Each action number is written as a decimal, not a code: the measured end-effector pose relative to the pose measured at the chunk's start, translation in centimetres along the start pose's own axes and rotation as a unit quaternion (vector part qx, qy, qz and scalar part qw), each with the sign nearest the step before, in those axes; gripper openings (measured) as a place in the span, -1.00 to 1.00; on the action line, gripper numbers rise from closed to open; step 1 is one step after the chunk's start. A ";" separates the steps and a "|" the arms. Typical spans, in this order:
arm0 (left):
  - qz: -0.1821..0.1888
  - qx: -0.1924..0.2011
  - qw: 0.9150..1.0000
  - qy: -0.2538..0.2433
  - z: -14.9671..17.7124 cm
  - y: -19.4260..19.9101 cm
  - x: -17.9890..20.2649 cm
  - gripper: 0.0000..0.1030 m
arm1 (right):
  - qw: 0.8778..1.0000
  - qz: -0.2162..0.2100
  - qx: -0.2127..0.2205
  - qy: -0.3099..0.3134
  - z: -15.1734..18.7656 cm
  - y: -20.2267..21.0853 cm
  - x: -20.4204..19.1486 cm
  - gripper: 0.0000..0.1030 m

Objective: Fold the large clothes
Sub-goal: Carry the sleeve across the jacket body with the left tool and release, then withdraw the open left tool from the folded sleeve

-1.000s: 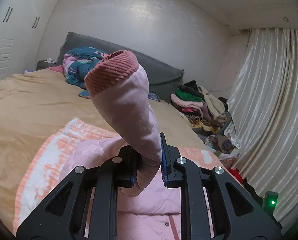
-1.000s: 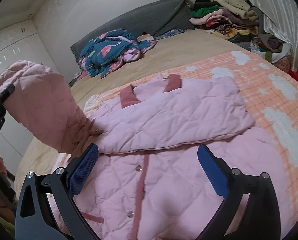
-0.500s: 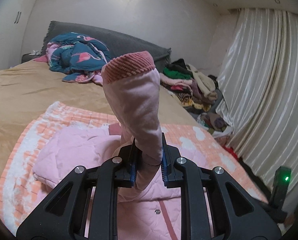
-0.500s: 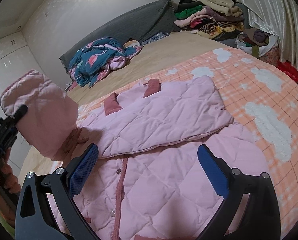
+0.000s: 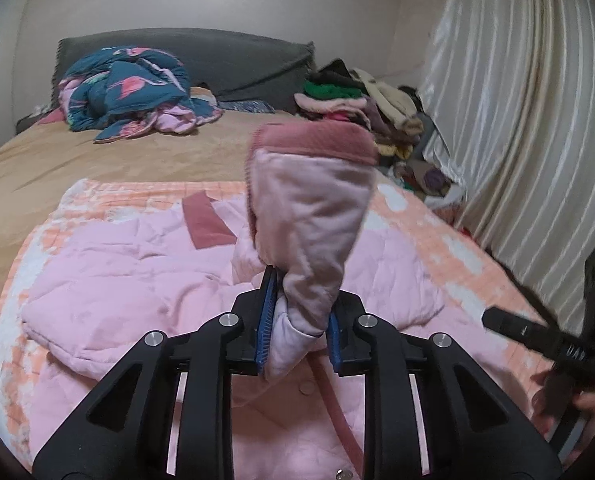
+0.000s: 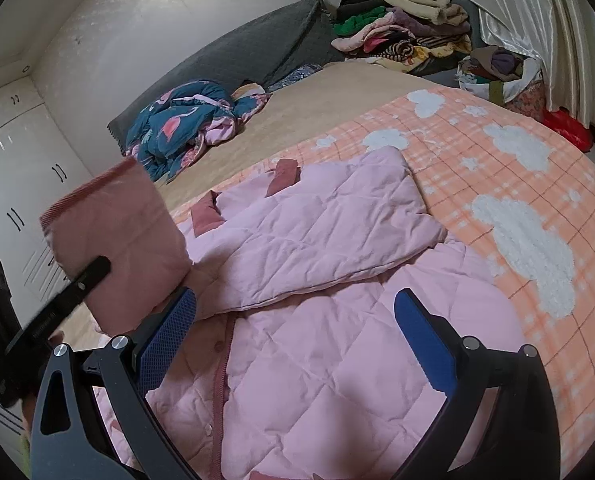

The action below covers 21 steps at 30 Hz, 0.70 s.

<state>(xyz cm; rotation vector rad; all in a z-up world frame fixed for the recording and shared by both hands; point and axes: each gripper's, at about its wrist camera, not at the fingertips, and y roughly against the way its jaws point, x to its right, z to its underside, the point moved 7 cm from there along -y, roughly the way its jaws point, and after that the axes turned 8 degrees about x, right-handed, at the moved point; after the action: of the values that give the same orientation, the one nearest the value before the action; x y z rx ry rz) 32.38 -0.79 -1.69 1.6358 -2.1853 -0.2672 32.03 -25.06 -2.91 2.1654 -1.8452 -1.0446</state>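
We are seeing white lettering on the black body of each gripper in the other's view, too blurred to read. Our left gripper [image 5: 299, 334] is holding a pink sleeve [image 5: 311, 224] between its blue pads, and its jaws are opening slightly while the fabric is still sitting between them. The sleeve is standing up out of the gripper, its darker pink ribbed cuff [image 5: 317, 142] topmost. Our right gripper [image 6: 297, 340] is hovering with its jaws wide apart and nothing between them, just above the front of the pink quilted jacket [image 6: 317, 380]. The jacket is lying flat on an orange blanket with white clouds [image 6: 517, 216] spread over the bed [image 6: 305, 108]. A darker pink placket with snap buttons is running down its front, and the other sleeve is lying folded across the chest. Farther off, a blue flamingo-print quilt [image 6: 177, 128] is lying crumpled by the grey headboard [image 6: 249, 52], and a pile of clothes [image 6: 405, 28] is sitting beside the curtain [image 5: 517, 120].
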 end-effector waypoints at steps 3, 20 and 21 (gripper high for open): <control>0.011 -0.016 1.000 -0.017 1.0 -0.7 1.0 -0.68 | 1.000 0.003 0.003 -0.006 -0.1 0.2 0.5 0.92; 0.055 -0.146 0.987 -0.026 5.6 -2.7 4.0 0.46 | 0.999 0.014 0.006 -0.032 -0.9 0.9 2.2 0.92; 0.066 -0.147 0.987 -0.016 5.4 -2.5 4.0 0.74 | 0.999 0.013 0.007 -0.033 -0.9 0.9 2.3 0.92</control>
<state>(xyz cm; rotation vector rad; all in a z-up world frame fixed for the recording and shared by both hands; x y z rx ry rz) 31.31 -5.82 -6.74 1.3308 -2.1457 -0.5515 31.85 -27.61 -2.78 2.1329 -1.9082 -1.1149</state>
